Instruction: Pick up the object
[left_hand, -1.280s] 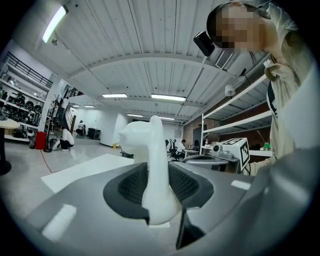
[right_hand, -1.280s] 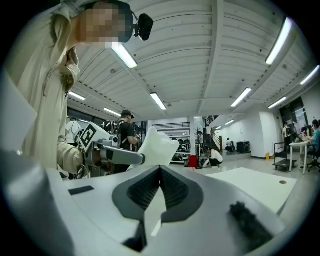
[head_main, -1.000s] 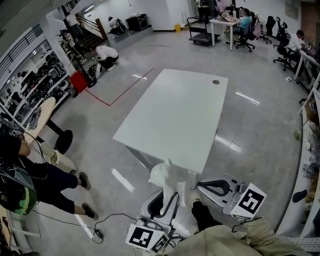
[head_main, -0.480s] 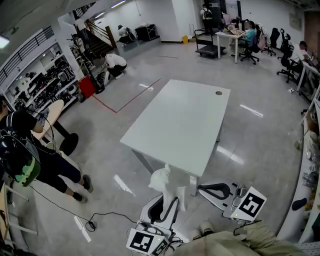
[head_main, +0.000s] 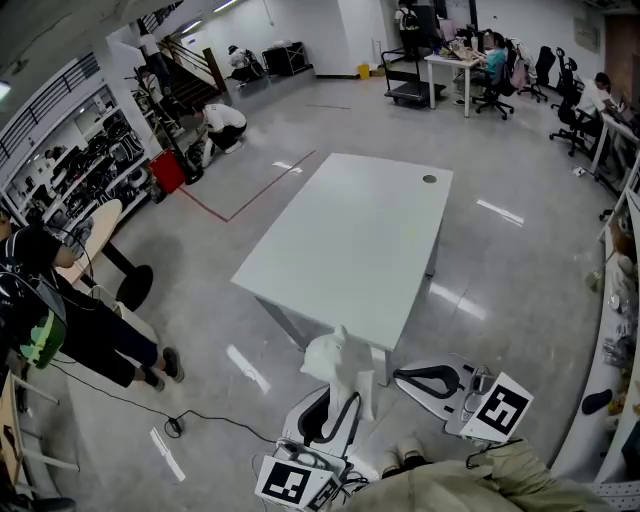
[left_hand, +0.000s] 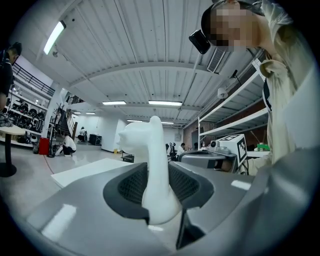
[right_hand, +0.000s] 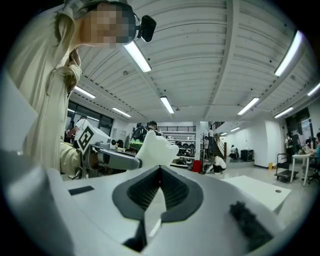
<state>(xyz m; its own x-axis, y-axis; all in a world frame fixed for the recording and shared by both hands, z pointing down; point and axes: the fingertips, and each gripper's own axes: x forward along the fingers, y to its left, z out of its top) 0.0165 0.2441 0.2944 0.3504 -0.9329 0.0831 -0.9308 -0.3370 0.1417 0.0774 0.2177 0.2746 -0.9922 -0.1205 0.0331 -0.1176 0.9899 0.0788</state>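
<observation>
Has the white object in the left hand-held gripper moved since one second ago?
No. The white object stays just before the white table's near edge, in the left hand-held gripper.

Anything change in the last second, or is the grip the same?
Nothing taken or released. The left gripper stays shut on the white long-necked plastic figurine; the right gripper stays shut and empty beside it. Only the dark-clothed bystander at left shifted.

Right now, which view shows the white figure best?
Left gripper view: the white figure is large, central, gripped between the jaws. Head view shows it small from above; right gripper view, only its top.
</observation>
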